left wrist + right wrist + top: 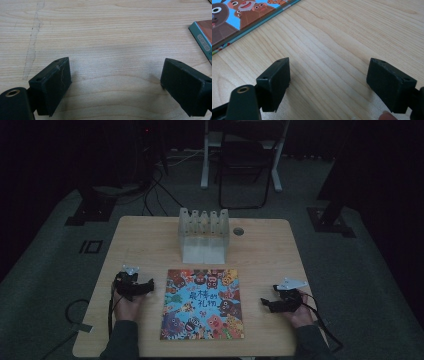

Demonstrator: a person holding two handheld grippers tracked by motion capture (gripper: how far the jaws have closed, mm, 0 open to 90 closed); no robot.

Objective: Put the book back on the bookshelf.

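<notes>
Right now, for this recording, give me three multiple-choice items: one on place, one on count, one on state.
1. Where does the picture book lie?
A. between the two grippers
B. inside the clear rack
C. on the floor

2. How many books lie on the table?
A. three
B. one
C. none

3. How do the left gripper's jaws stand?
A. shut on the book
B. shut on nothing
C. wide open

Answers: 1 A, the left gripper and the right gripper flank it; 2 B, a single cover shows; 3 C, bare wood shows between them.

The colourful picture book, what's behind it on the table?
Behind the picture book stands a clear plastic slotted rack, apart from it. Its slots look empty. Whatever lies under the book is covered.
</notes>
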